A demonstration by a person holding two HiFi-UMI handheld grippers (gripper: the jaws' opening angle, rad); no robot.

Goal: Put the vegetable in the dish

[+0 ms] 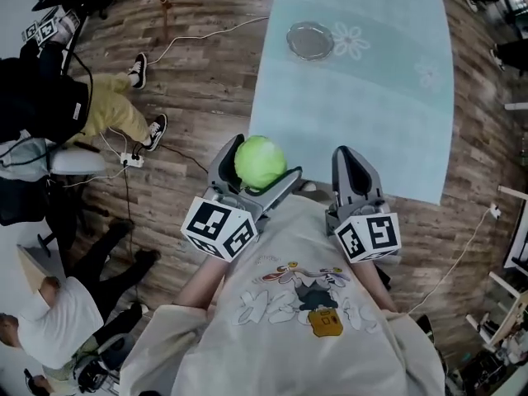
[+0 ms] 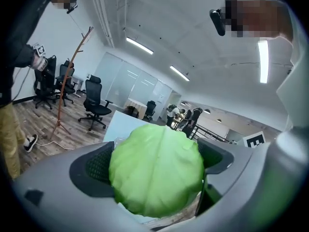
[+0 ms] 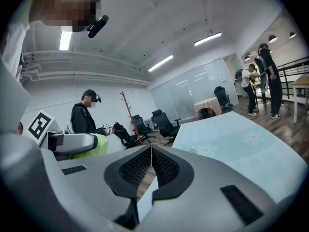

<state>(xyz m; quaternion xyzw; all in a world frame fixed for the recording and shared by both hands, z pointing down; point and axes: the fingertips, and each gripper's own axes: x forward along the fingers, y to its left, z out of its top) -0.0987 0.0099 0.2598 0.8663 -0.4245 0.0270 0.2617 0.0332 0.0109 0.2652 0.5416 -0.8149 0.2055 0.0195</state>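
A round green cabbage [image 1: 260, 162] sits between the jaws of my left gripper [image 1: 254, 165], held in the air close to the person's chest, short of the table's near edge. In the left gripper view the cabbage [image 2: 157, 173] fills the gap between both pads. A clear glass dish [image 1: 310, 40] rests far off on the pale blue table [image 1: 388, 122]. My right gripper [image 1: 356, 170] hovers over the table's near edge, its jaws pressed together with nothing in them [image 3: 151, 164]. The dish shows faintly in the right gripper view.
The table runs away from me, with a wooden floor [image 1: 198, 81] on both sides. Seated people [image 1: 99, 110], cables and a power strip [image 1: 132, 160] lie on the floor at left. Office chairs [image 2: 94, 108] and a coat stand [image 2: 72, 71] stand in the room beyond.
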